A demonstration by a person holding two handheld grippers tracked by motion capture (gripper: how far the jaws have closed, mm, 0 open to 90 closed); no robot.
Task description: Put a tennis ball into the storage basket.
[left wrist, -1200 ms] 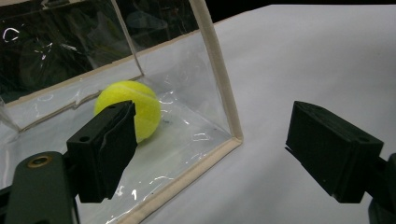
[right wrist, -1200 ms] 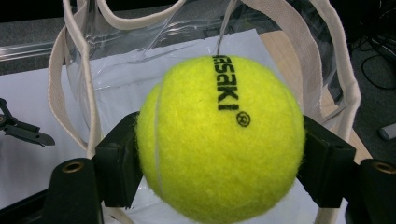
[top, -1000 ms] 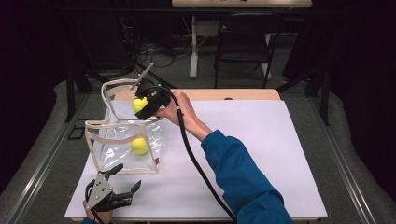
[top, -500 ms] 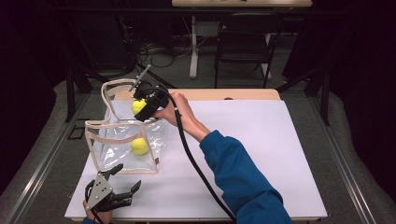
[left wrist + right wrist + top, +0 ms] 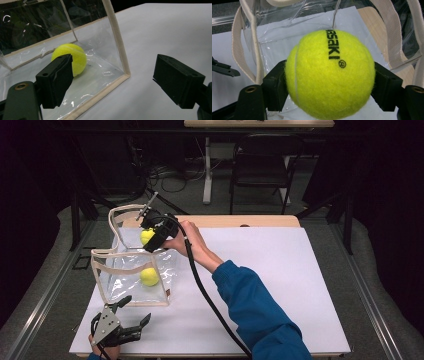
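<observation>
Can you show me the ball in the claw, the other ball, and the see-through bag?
held ball [image 5: 329, 75], right gripper view, middle of its fuzz.
second ball [image 5: 149, 276], high view, its top.
clear bag [image 5: 131, 303], high view, near bottom trim.

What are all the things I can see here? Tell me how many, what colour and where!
Balls: 2, yellow; one lies inside the bag, one is clamped above the bag.
Bag: 1, clear with cream trim and handles, left side of the table.
Table: 1, white top with a wood strip at its far edge.
Chair: 1, dark, behind the table.
Left gripper: 1, black, open, near the table's front left corner.
Right gripper: 1, black, shut on a ball.
Sleeve: 1, blue, right arm.
</observation>
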